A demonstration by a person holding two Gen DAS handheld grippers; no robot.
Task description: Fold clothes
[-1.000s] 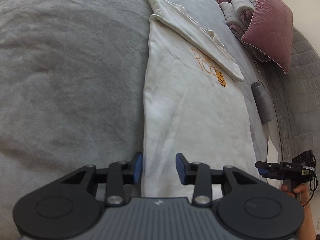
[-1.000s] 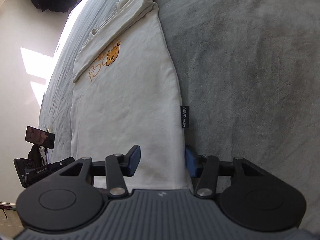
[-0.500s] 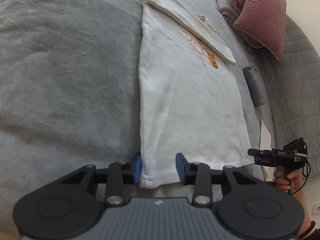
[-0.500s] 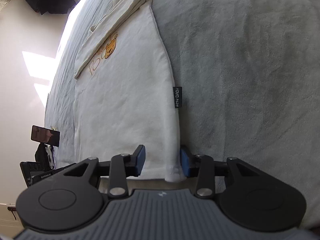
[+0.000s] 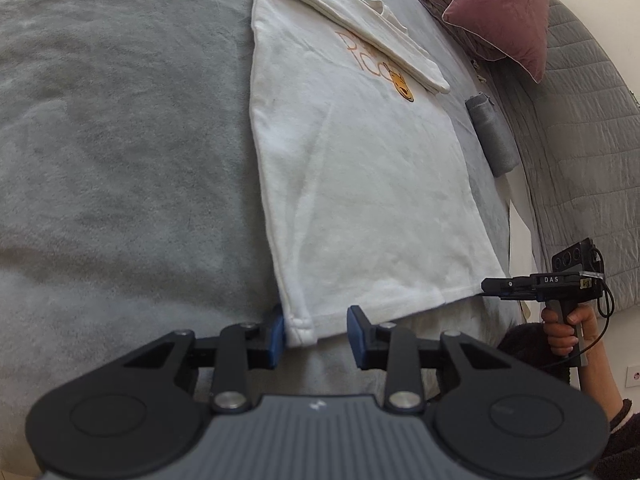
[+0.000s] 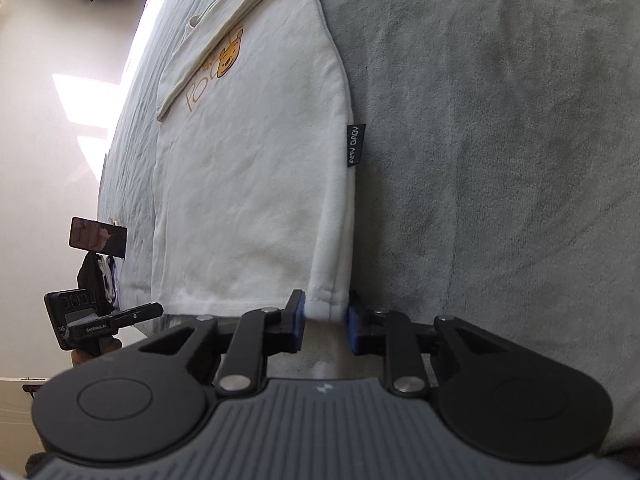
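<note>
Grey bed (image 5: 120, 160) fills the left of the left-wrist frame. White shirt (image 5: 360, 200) is laid flat at centre, sleeves folded across the top. Left gripper (image 5: 316, 336) is spread around the lower-left hem corner; right gripper (image 6: 326, 320) is spread, straddling the lower-right corner. Risk: closing on a single layer would drag the folds askew.

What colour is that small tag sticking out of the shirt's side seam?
Black with pale lettering; the tag on the cream shirt shows best in the right wrist view.
</note>
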